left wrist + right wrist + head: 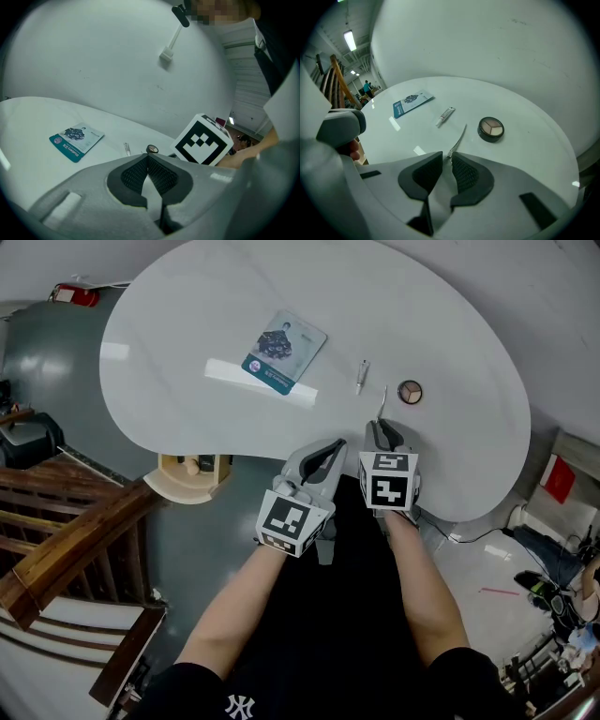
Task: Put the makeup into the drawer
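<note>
Makeup [410, 392] lies on the white table [187, 334]: eyeshadow compact [491, 128], small tube [445, 116], thin metal tool [459, 138]. Right gripper [449, 157] jaws slightly parted astride the tool's near end, likely lining up a pinch. Left gripper [148, 157] clenched, empty.

An indoor set inside a large hall-like building is suggested, rather than a lived-in home. A white, kidney-shaped tabletop [187, 352] is set before a plain white wall [487, 47], and an open drawer [192, 476] is seen under its near left edge, as on a dressing table. Cosmetics are laid out on it: a face-mask sachet [284, 350] near the middle, and a small tube [362, 376] and an eyeshadow compact [410, 392] towards the right end. Past the left edge a wooden stair railing [66, 540] is seen above a grey floor [192, 559]. A high, bare ceiling with strip lights [349, 40] is shown in the right gripper view, and a cable [483, 536] is trailed over the floor past the right edge.
</note>
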{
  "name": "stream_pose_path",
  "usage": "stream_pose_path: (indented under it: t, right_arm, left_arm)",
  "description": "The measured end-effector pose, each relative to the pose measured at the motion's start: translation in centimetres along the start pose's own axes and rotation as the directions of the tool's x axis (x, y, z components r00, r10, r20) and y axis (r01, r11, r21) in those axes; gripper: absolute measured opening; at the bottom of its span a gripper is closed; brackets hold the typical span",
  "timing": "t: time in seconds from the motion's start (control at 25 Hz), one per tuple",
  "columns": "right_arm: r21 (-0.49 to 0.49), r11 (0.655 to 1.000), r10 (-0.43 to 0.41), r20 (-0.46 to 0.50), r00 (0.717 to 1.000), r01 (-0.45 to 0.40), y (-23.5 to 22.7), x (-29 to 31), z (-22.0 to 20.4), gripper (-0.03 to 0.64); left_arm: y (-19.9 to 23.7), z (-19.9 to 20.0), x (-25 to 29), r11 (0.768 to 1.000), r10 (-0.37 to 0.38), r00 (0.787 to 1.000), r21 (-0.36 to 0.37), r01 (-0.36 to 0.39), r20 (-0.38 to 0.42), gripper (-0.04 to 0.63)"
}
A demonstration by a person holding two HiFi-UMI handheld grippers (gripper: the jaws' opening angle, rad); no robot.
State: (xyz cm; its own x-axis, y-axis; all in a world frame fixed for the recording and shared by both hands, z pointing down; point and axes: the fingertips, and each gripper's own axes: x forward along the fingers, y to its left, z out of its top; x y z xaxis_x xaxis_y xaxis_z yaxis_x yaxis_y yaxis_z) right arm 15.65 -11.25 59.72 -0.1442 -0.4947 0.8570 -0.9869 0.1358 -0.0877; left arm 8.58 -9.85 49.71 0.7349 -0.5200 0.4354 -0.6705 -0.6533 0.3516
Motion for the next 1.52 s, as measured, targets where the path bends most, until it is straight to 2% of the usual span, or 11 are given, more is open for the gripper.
stream_pose_path:
  t: [0.36, 0.88, 1.16, 1.52]
  right_arm:
    - [0.011, 1.0, -0.012, 0.017, 1.0, 0.012, -0.4, -0.1, 0.0, 0.063]
    - [0.077, 0.996, 0.043, 0.112, 0.993, -0.052, 1.8, -3.9, 1.5, 0.063]
    - [0.038, 0.994, 0.098, 0.19, 0.977, -0.107, 5.7, -6.8, 3.9, 0.063]
    - [-0.068, 0.984, 0.174, 0.245, 0.954, -0.162, 12.0, -9.7, 6.4, 0.063]
  left_arm:
    - [0.1, -0.4, 0.1, 1.0, 0.002, 1.0, -0.022, -0.001, 0.003, 0.01]
    - [0.4, 1.0, -3.2, 0.999, 0.038, 0.999, -0.029, -0.037, 0.039, 0.01]
    - [0.9, 1.9, -6.7, 0.997, 0.077, 0.994, -0.037, -0.074, 0.075, 0.01]
    - [2.8, 2.8, -12.0, 0.987, 0.156, 0.979, -0.056, -0.15, 0.134, 0.011]
